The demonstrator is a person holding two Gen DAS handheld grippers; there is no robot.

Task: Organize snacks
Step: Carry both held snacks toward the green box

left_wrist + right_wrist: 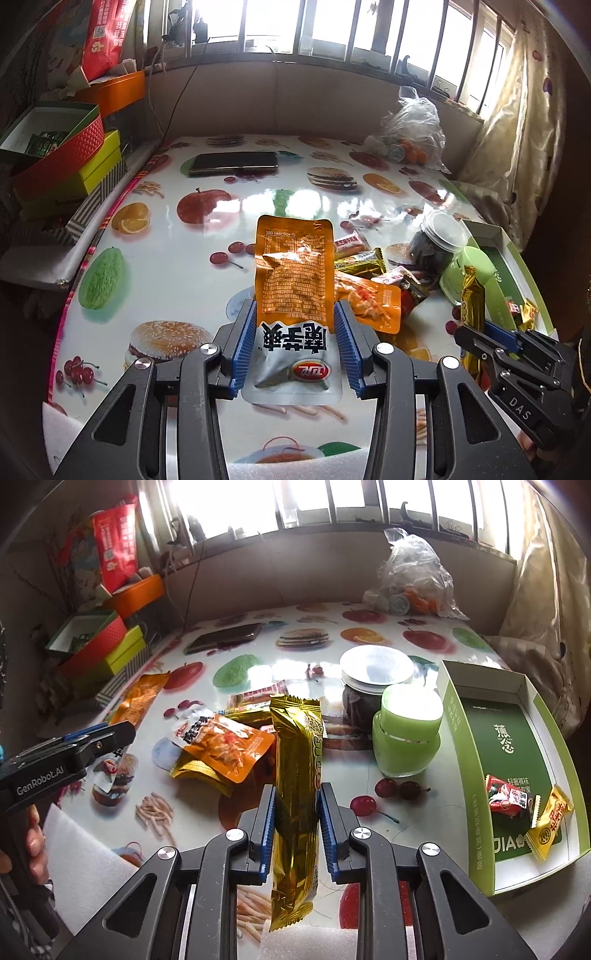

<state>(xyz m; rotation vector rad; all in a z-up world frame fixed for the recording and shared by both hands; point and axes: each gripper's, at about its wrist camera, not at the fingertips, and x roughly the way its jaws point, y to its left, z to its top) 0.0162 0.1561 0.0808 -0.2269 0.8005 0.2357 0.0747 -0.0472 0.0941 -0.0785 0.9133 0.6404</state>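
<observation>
An orange packet stands pinched in the left gripper above the table. A gold bar is clamped in the right gripper, left of the green box holding two candies.
</observation>
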